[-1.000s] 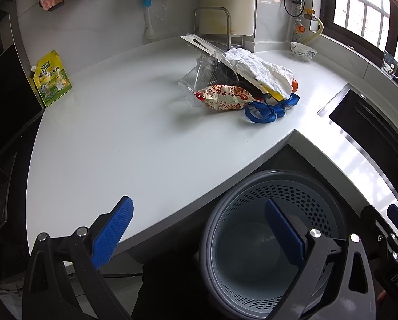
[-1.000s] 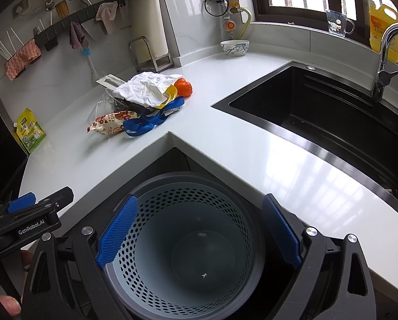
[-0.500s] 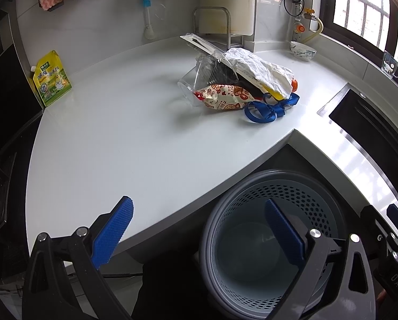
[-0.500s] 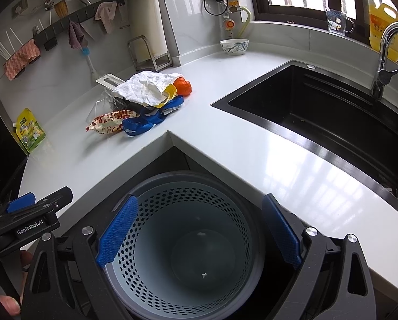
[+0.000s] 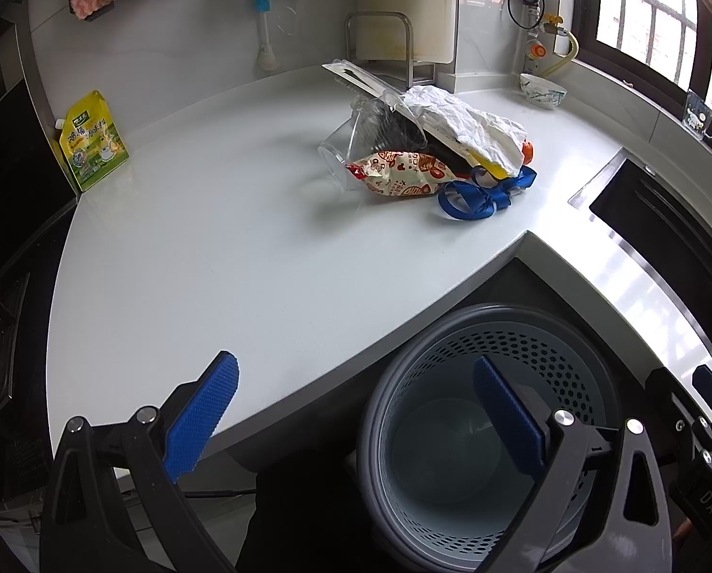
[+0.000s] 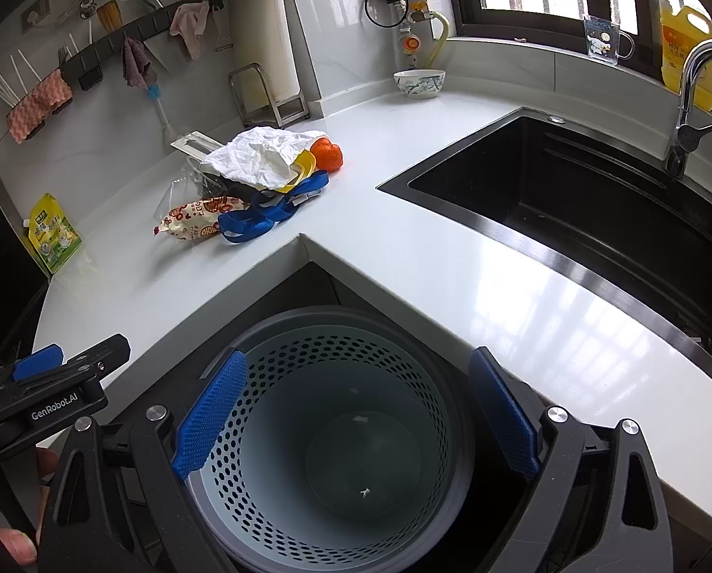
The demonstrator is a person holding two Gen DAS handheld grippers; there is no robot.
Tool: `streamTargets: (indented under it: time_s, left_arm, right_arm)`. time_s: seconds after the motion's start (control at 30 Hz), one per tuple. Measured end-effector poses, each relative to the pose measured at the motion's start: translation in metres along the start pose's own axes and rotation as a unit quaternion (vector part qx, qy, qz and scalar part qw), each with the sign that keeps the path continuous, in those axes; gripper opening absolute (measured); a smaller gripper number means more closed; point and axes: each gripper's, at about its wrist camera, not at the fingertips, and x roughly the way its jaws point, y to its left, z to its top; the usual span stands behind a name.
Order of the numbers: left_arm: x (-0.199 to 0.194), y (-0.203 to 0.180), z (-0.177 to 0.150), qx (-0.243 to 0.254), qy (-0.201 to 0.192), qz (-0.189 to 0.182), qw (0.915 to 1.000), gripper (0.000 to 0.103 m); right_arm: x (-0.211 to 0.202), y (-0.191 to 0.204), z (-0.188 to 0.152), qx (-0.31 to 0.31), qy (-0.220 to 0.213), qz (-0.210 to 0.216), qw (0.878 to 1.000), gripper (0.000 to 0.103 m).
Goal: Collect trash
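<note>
We hold our left gripper (image 5: 356, 410) and right gripper (image 6: 356, 410) wide and empty above one grey perforated plastic bin (image 6: 327, 363), one trash pile (image 5: 432, 153) far across the white countertop (image 5: 213, 262).

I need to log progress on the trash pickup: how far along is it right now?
Nothing looks done: the grey perforated waste bin holds only a tiny white speck. Nothing is in hand: the left gripper and right gripper are both open and hold nothing. All is left: the crumpled white paper, red-patterned snack wrapper, blue ribbon strap and clear plastic packaging lie piled on the white countertop.
</note>
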Motion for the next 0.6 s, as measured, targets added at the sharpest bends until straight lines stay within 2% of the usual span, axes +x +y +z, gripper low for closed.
streamTargets:
  time_s: [0.6]
  left_arm:
    - [-0.0014, 0.0004, -0.0019, -0.001, 0.0, -0.001, 1.0, 0.097]
  right_arm:
    - [0.0002, 0.0007, -0.0005, -0.001, 0.001, 0.0, 1.0, 0.09]
